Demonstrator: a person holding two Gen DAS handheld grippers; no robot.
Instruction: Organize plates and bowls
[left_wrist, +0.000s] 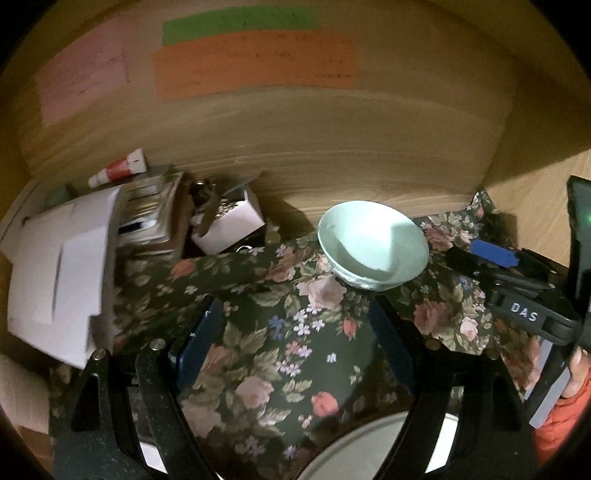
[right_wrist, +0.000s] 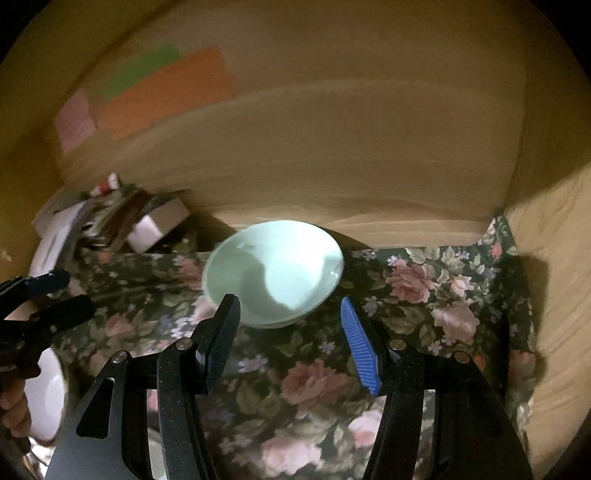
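- One pale green bowl (right_wrist: 273, 273) stands upright on a dark floral cloth (right_wrist: 317, 384), close to the wooden back wall (right_wrist: 332, 155) of the nook, its foot on the fabric and its inside bare.
- Both grippers point down at the cloth with nothing between their fingers.
- The right gripper (right_wrist: 290, 347) has its jaws partly apart; the blue ribbed pads flank the near rim of the bowl without pressing on it, the left pad just overlapping the rim in the right wrist view. Whether that pad touches the rim I cannot tell.
- The left gripper (left_wrist: 295, 328) stands wider open over bare cloth, the bowl (left_wrist: 373, 245) ahead of it and a little to the right, clear of its fingertips.
- A white plate (left_wrist: 373, 450) shows at the bottom edge of the left wrist view, below the left gripper and partly hidden by its frame.
- In the left wrist view the right gripper (left_wrist: 491, 256) comes in from the right edge, its blue-tipped finger just beside the bowl.
- In the right wrist view the left gripper (right_wrist: 55, 295) sits at the left edge, well apart from the bowl, with a hand (right_wrist: 14, 413) below it.
- Clutter lies at the far left of the cloth: white papers (left_wrist: 55, 273), a small white box (left_wrist: 232, 221) and a red and white tube (left_wrist: 118, 171).
- Orange (left_wrist: 255, 64), green (left_wrist: 236, 24) and pink (left_wrist: 81, 70) paper sheets are stuck to the wall above.
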